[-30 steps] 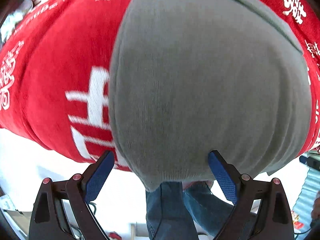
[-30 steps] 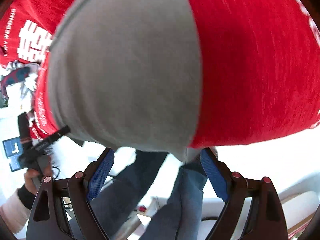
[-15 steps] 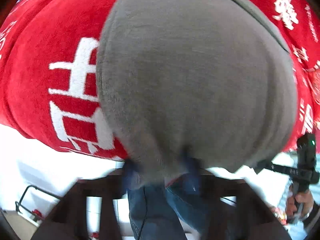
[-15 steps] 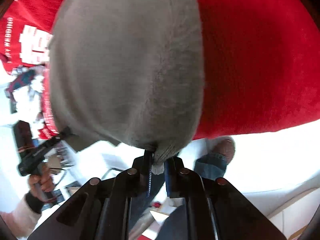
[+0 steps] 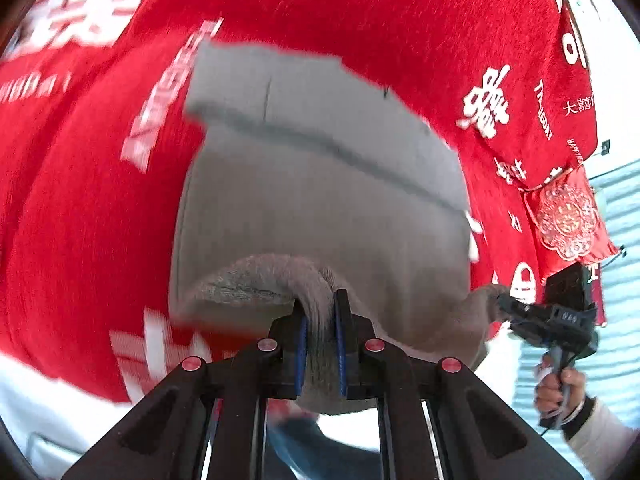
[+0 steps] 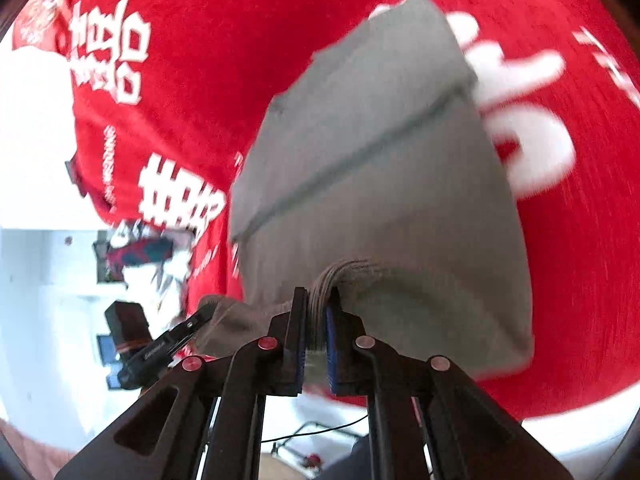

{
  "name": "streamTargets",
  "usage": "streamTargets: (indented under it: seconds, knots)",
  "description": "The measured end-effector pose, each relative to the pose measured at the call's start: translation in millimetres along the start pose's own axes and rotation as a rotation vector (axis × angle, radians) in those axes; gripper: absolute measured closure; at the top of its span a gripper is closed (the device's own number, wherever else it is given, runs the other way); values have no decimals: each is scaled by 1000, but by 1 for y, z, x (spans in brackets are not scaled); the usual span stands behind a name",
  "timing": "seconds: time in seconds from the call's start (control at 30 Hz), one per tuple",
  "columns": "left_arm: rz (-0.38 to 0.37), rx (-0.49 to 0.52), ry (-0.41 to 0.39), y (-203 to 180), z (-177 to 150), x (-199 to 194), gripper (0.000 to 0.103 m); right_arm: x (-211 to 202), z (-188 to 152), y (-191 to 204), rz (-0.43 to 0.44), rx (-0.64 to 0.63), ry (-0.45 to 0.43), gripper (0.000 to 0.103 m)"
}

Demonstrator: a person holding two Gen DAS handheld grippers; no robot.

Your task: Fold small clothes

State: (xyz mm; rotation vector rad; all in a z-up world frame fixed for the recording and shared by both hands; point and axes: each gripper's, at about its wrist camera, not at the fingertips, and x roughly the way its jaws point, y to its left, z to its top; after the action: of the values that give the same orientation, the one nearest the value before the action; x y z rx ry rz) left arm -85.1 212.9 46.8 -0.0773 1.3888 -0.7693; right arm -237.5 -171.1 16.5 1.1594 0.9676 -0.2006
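Note:
A small grey knitted garment (image 5: 320, 200) lies on a red cloth (image 5: 100, 200) printed with white characters. My left gripper (image 5: 320, 308) is shut on the garment's near edge, and the fabric bunches between the blue pads. That edge is raised off the cloth. In the right wrist view my right gripper (image 6: 318, 300) is shut on the same near edge of the grey garment (image 6: 380, 200), further along. Each view shows the other gripper pinching its corner: the right gripper (image 5: 508, 304) and the left gripper (image 6: 204, 314). The garment's far end lies flat with a seam across it.
The red cloth (image 6: 580, 280) covers the whole work surface and ends in white floor below. A red embroidered pouch (image 5: 568, 220) sits at its right edge. A person's hand (image 5: 560, 392) grips the right tool. A patterned item (image 6: 140, 252) lies off the left edge.
Both grippers went from wide open around the garment's near edge to shut on it. They have since lifted it and pulled back, so more of the garment and cloth shows.

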Motion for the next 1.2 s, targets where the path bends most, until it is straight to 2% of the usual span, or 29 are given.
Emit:
streamTargets:
  seconds: [0.07, 0.17, 0.3, 0.37, 0.4, 0.43, 0.47, 0.5, 0.53, 0.7, 0.8, 0.9, 0.97, 1.0, 1.03, 1.07, 1.1, 1.2]
  knots:
    - [15, 23, -21, 3, 27, 8, 90, 15, 23, 3, -54, 26, -13, 94]
    - [76, 42, -44, 8, 63, 31, 90, 32, 41, -1, -146, 82, -23, 94]
    - [154, 43, -48, 10, 100, 45, 90, 25, 52, -7, -203, 141, -63, 92]
    - [168, 48, -31, 16, 105, 39, 90, 24, 55, 0, -270, 128, -64, 81]
    - [177, 64, -20, 18, 108, 37, 84, 24, 53, 5, -302, 112, -63, 55]
    - [194, 84, -11, 19, 108, 35, 70, 23, 51, 11, -347, 82, -64, 28]
    - [218, 103, -7, 20, 109, 34, 27, 22, 48, 17, -388, 40, -70, 26]
    - [242, 126, -19, 21, 109, 32, 9, 22, 46, 22, -419, 0, -67, 26]
    - [243, 153, -28, 20, 110, 31, 9, 24, 44, 26, -450, -34, -57, 26]
    - [225, 240, 61, 10, 111, 53, 9, 45, 37, 32, -599, -188, 27, 26]
    - [206, 268, 151, -1, 110, 85, 9, 59, 39, 35, -626, -260, 61, 26]
    - [179, 299, 196, -13, 106, 107, 9, 80, 47, 34, -647, -327, 118, 26]
    - [171, 316, 212, -21, 104, 116, 14, 94, 48, 30, -687, -343, 174, 32]
    - [175, 324, 225, -24, 102, 122, 30, 96, 44, 34, -719, -383, 173, 44]
    - [186, 322, 240, -25, 101, 127, 53, 97, 41, 39, -720, -413, 183, 77]
    - [193, 315, 256, -24, 100, 131, 68, 96, 37, 44, -718, -435, 197, 90]
    - [183, 299, 269, -22, 97, 134, 97, 92, 34, 48, -712, -441, 202, 92]
    - [140, 266, 208, -22, 93, 116, 96, 75, 27, 66, -697, -500, 187, 93]
